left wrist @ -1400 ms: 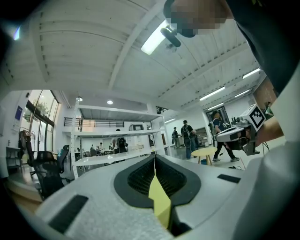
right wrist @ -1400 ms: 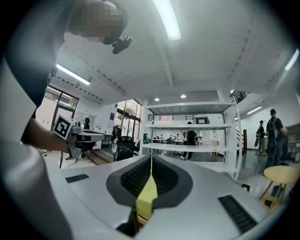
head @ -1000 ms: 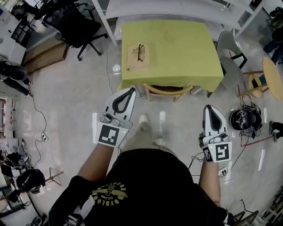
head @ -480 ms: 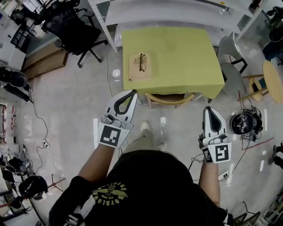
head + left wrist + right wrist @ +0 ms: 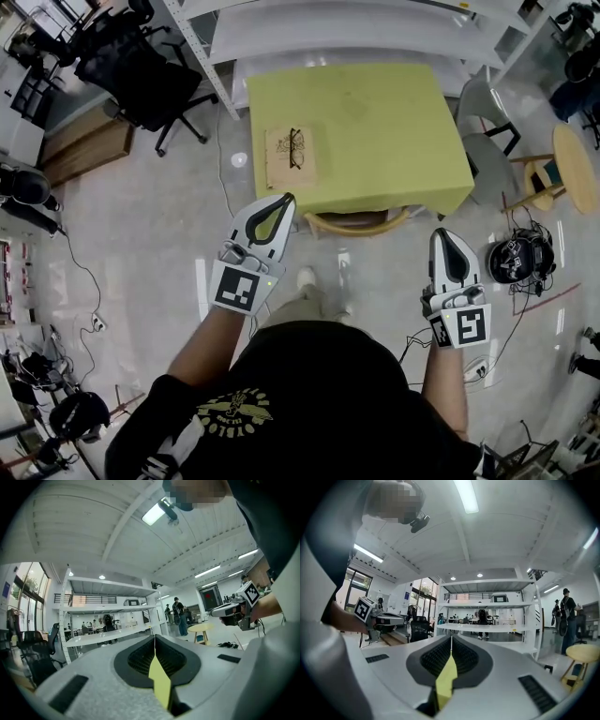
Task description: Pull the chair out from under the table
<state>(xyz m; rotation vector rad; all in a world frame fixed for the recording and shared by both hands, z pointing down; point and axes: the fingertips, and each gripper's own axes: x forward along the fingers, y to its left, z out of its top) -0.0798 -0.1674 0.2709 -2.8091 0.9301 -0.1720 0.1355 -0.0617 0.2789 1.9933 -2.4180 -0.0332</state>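
Note:
A wooden chair (image 5: 356, 223) is tucked under the yellow-green table (image 5: 375, 122); only its curved back rail shows at the table's near edge. In the head view my left gripper (image 5: 286, 199) is shut and empty, its tip by the table's near left corner, just left of the rail. My right gripper (image 5: 442, 234) is also shut and empty, below the table's near right corner and to the right of the rail. Neither touches the chair. In the left gripper view the jaws (image 5: 154, 639) meet, and in the right gripper view the jaws (image 5: 451, 639) meet too.
Glasses lie on a brown pad (image 5: 291, 155) on the table. A white shelf rack (image 5: 328, 28) stands behind it, a black office chair (image 5: 141, 75) far left, a grey chair (image 5: 483, 141) and round stool (image 5: 574, 164) right. A black helmet (image 5: 514, 258) and cables lie on the floor.
I have stepped toward the table: table and chair sit nearer in the head view, and both grippers, still shut, have come closer to the chair's back rail.

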